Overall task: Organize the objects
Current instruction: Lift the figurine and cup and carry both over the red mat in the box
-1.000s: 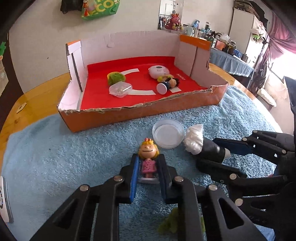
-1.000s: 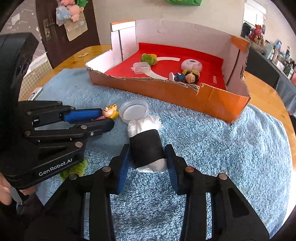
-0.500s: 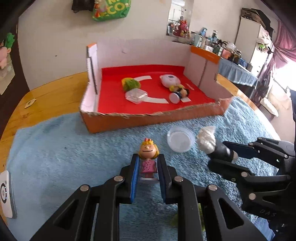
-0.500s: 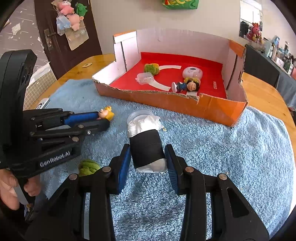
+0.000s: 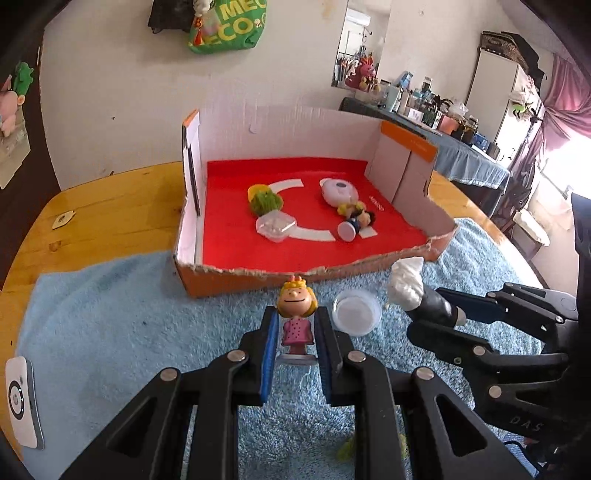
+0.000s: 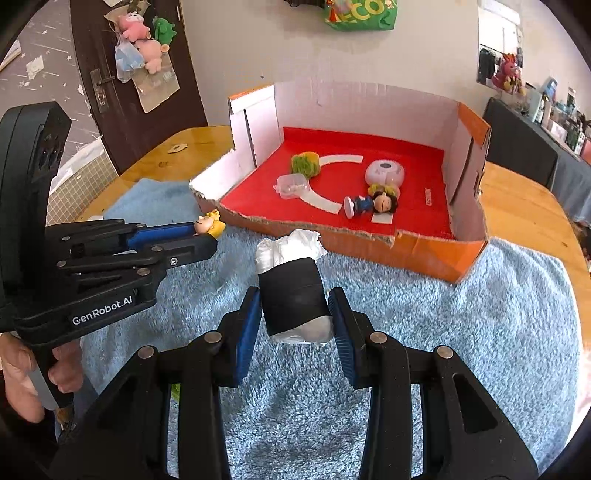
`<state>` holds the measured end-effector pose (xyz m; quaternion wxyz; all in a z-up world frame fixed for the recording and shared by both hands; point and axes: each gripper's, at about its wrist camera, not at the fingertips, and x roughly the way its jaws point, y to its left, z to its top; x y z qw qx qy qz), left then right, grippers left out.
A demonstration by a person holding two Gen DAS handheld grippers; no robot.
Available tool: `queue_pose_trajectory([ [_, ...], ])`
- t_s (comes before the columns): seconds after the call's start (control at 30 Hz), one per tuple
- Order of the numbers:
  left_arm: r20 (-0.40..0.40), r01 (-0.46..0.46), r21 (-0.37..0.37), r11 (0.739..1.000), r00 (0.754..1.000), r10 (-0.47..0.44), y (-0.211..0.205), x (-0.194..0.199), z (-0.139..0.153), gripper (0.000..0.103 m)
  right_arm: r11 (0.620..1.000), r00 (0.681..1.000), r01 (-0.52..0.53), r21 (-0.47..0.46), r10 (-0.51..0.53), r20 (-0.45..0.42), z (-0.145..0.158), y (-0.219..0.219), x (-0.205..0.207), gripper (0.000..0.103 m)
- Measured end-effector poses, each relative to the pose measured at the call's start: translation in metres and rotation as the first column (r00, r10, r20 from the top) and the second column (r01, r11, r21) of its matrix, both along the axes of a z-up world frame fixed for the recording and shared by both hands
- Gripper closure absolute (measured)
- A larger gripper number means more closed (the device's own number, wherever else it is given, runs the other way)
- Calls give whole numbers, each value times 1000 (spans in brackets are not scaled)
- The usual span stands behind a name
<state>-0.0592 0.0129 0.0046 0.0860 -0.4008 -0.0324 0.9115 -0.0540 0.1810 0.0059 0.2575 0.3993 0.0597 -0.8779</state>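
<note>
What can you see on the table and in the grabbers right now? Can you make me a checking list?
Surface: blue towel spread over a wooden table.
Job's things: cardboard box with red floor holds a green fuzzy toy, clear case, white pod and lying figurine.
Clutter: round clear lid on the towel.
Grippers: left gripper jaws shut on blonde girl figurine; right gripper jaws shut on black-wrapped bundle.
Cables: nothing seen.
Surroundings: green bag on wall, cluttered shelf.
</note>
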Motion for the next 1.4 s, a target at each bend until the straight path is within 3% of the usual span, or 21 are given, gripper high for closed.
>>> queue_pose_trajectory([
  [0.7,-25,4,21,1000,1000,-4,-4,-18,22,82,1000,1000,-9,-10,9,-22,20,-2,-15,67],
  [1.4,27,23,36,999,999,-24,-4,-71,20,82,1000,1000,18,22,-18,-17,23,4,-63,67],
])
